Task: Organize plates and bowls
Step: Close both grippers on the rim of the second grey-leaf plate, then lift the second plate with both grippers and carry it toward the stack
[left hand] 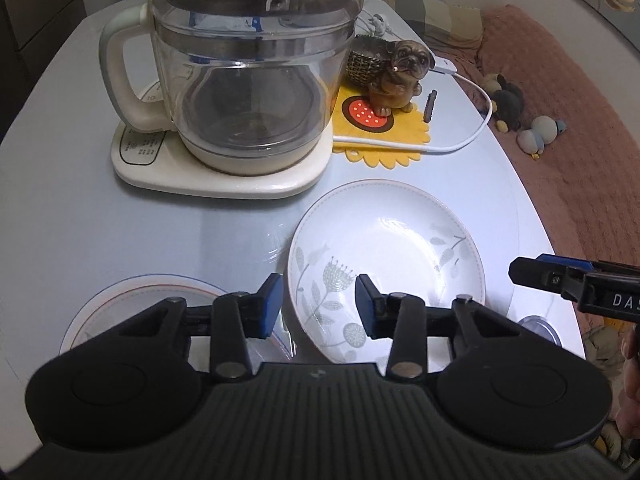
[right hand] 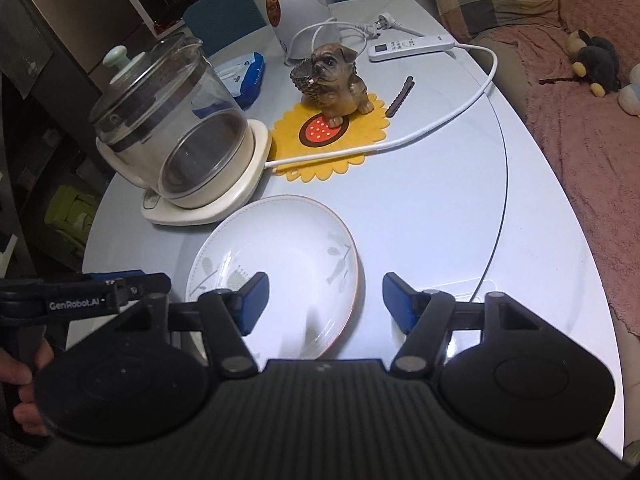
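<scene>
A white deep plate [left hand: 392, 240] with a grey leaf pattern lies on the pale blue table [left hand: 160, 232]. My left gripper [left hand: 319, 304] hangs over its left rim, jaws apart, with the rim between the blue pads and no pad pressing on it. My right gripper [right hand: 325, 300] stands open over the same plate [right hand: 280, 248], with its right rim between the pads. A second white plate [left hand: 132, 300] lies at the lower left, partly hidden behind my left gripper. Each gripper shows at the edge of the other's view: the right gripper [left hand: 536, 272] and the left gripper [right hand: 132, 284].
A glass kettle [left hand: 248, 80] on its cream base stands just behind the plates. Beside it a dog figurine [right hand: 336, 80] sits on a yellow mat [right hand: 332, 140], crossed by a white cable [right hand: 440, 120]. A remote [right hand: 408, 46], a hair clip [right hand: 400, 96] and a white appliance [right hand: 296, 8] lie farther back. A sofa [right hand: 580, 140] borders the table.
</scene>
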{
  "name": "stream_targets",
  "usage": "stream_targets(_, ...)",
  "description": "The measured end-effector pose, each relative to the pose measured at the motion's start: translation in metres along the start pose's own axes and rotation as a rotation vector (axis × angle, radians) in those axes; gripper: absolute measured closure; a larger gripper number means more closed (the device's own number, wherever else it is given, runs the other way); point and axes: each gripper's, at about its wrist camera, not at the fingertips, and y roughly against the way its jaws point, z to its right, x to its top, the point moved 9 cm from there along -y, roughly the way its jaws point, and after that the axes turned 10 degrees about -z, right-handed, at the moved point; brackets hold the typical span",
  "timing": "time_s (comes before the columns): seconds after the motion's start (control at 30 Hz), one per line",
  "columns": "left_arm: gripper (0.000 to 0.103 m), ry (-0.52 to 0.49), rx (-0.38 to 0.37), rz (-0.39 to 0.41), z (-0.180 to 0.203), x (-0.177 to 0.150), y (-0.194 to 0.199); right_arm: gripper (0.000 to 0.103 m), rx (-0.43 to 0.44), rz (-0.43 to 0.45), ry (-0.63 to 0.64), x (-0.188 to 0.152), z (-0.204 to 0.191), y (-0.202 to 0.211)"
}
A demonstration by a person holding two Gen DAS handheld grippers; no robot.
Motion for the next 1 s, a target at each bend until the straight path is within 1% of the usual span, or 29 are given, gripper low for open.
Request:
stream_targets(0.17,0.064,0.025,0.004,-0.041,-0.006,0.007,-0.028,0.043,0.012,-0.041,0.01,0.008,0.009,-0.023)
stream_targets(0.27,0.067,0.047,0.003,-0.057,-0.009,0.007,-0.037,0.044,0.029,-0.072,0.004,0.011,0.012,-0.038)
stream_targets(0.4,0.073,0.062,0.009,-0.079,-0.01,0.006,-0.048,0.046,0.032,-0.082,0.023,0.016,0.011,-0.049)
stream_targets(0.47,0.074,0.06,0.013,-0.086,-0.01,0.007,-0.051,0.056,0.031,-0.094,0.028,0.018,0.012,-0.055)
stream_targets(0.53,0.075,0.065,0.017,-0.088,-0.011,0.008,-0.054,0.061,0.021,-0.102,0.023,0.021,0.015,-0.06)
stream_targets(0.63,0.079,0.087,0.019,-0.09,-0.015,0.009,-0.058,0.07,0.027,-0.123,0.028,0.023,0.016,-0.069)
stream_targets(0.7,0.087,0.101,0.02,-0.096,-0.017,0.008,-0.061,0.075,0.029,-0.139,0.041,0.023,0.014,-0.074)
stream_targets(0.83,0.09,0.134,0.018,-0.086,-0.021,0.007,-0.061,0.076,0.038,-0.162,0.016,0.023,0.014,-0.079)
stream_targets(1.0,0.09,0.127,0.027,-0.061,-0.019,0.006,-0.061,0.076,0.056,-0.194,0.02,0.019,0.014,-0.091)
